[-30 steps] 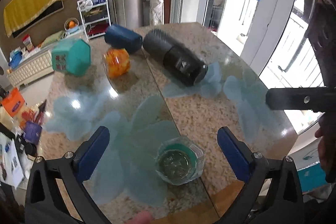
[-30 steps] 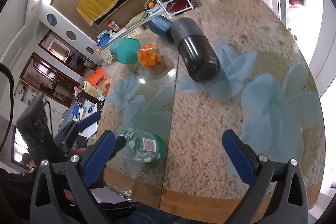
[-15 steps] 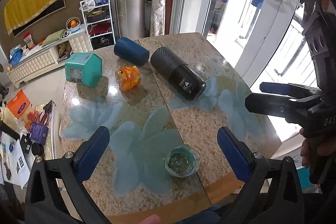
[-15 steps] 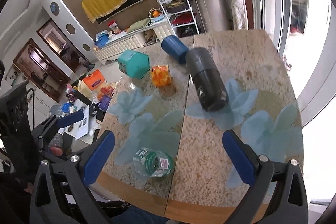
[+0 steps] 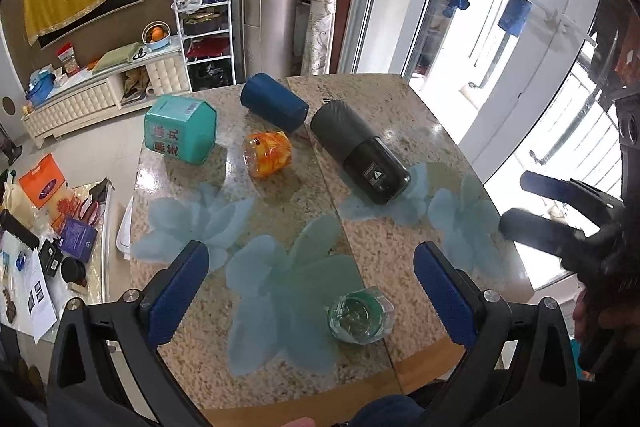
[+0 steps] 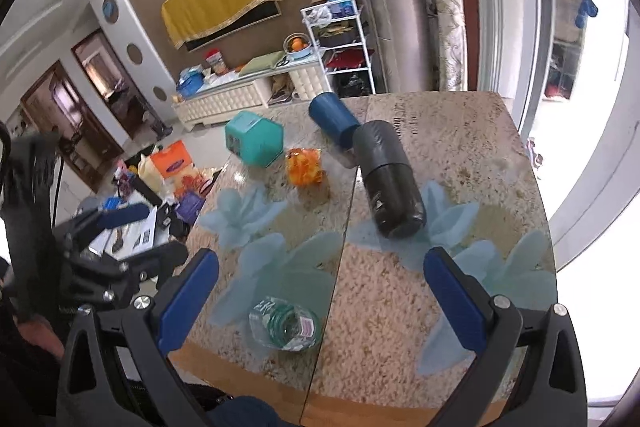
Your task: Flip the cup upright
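Both grippers, left (image 5: 312,291) and right (image 6: 320,295), gape wide, holding nothing. Clear green-tinted glass cup (image 5: 360,315) stands on speckled stone table (image 5: 400,115); right view blurs its rim.

Two fisheye views look down and forward over a stone table (image 5: 280,211) from above its near edge, each framed by its own gripper's fingers. The left view sits further left, the right view further right. Both share the tabletop and far room.
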Tool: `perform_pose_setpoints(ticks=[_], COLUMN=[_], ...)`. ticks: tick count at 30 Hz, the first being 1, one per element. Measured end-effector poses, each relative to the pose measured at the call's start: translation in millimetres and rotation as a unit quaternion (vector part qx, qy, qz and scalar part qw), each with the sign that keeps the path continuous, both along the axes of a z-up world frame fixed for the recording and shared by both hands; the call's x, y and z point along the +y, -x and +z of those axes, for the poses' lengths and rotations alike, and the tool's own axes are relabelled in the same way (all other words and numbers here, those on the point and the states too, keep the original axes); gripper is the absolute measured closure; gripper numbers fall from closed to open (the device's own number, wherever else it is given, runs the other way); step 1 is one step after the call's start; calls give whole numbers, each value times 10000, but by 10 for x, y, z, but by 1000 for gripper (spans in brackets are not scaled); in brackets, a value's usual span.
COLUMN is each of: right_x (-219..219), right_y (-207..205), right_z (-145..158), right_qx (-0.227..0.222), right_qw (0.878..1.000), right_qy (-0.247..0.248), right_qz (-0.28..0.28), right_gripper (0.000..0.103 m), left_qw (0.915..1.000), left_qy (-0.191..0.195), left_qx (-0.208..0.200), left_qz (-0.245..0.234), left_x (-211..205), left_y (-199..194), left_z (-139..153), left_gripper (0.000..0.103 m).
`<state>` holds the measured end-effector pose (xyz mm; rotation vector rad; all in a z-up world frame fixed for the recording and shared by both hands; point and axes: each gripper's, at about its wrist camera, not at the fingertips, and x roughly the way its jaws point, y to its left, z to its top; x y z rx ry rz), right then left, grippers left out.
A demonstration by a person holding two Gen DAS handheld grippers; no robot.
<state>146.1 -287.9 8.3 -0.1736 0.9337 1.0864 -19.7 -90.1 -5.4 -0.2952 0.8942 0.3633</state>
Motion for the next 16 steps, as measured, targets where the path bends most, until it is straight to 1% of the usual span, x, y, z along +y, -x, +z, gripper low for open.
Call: perform_pose_setpoints(ticks=[4, 11, 16], right_x=[26, 12, 2], right_y=[84, 98, 114], right_z=[30, 14, 10], right_qx=[-173, -133, -90], right_qw=[9998, 9999, 9999], right_qy=[19, 49, 50], right_qz=[112, 40, 13], right_gripper=[0, 0, 0], left_qw=[10000, 10000, 9999], left_qy=[-32, -55, -70], left_qx=[9, 32, -47], left_qz=[-37, -64, -92], left_x=[-14, -43, -63], left_y=[9, 39, 53], left_z=[16, 32, 66], left_gripper=[0, 0, 0])
